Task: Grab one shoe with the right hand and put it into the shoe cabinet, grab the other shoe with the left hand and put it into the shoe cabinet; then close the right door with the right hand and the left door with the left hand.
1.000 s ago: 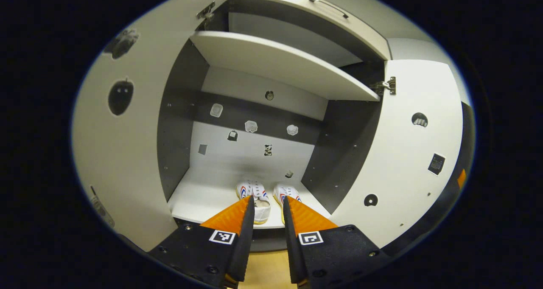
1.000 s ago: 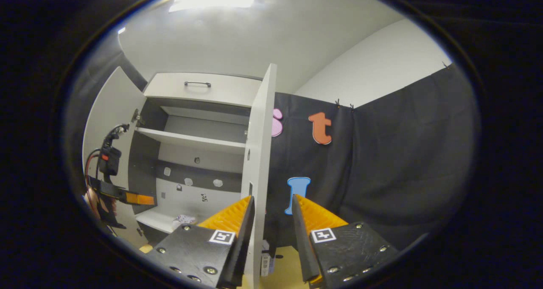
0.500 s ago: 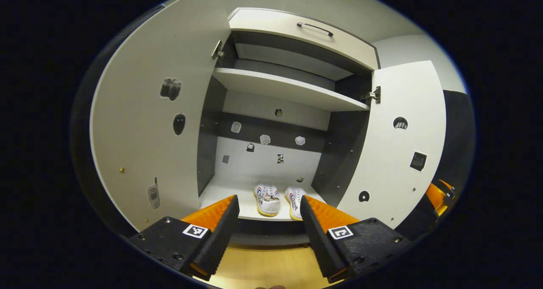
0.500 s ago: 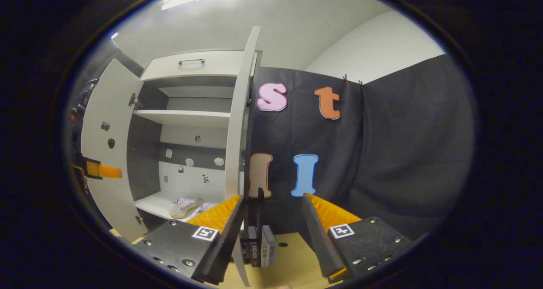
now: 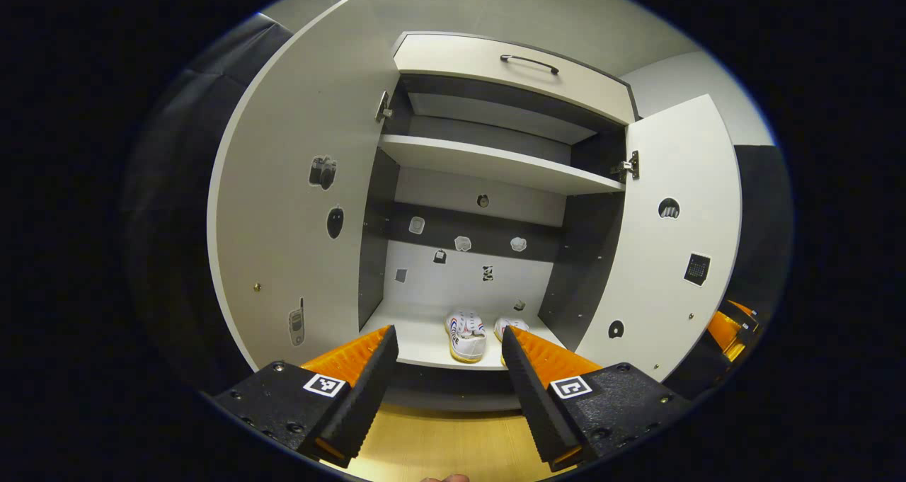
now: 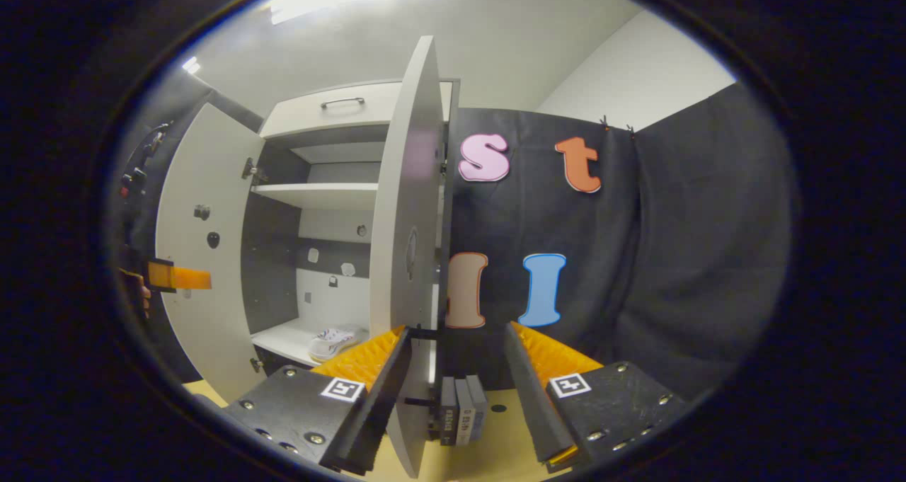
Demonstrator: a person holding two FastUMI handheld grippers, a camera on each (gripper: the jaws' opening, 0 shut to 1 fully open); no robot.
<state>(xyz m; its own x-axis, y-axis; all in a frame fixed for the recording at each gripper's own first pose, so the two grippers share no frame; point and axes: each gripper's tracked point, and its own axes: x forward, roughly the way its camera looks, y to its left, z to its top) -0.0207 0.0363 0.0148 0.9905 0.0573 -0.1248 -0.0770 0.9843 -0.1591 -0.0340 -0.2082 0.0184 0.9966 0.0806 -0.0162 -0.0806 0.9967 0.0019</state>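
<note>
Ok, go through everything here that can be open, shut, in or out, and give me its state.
left door: wide open
right door: partly open
drawer: shut
left shoe: on the bottom shelf
right shoe: beside it, same shelf
left gripper: open, holding nothing
right gripper: open, door edge between its fingers

The left tongs (image 5: 447, 369) stood with both fingers spread wide apart, gripping nothing, pointing straight ahead toward 12 o'clock. The right tongs (image 6: 456, 369) were likewise spread wide and held nothing. In the right gripper view the left tongs (image 6: 185, 278) showed at 9 o'clock, with part of a hand (image 6: 144, 296) behind them.
</note>
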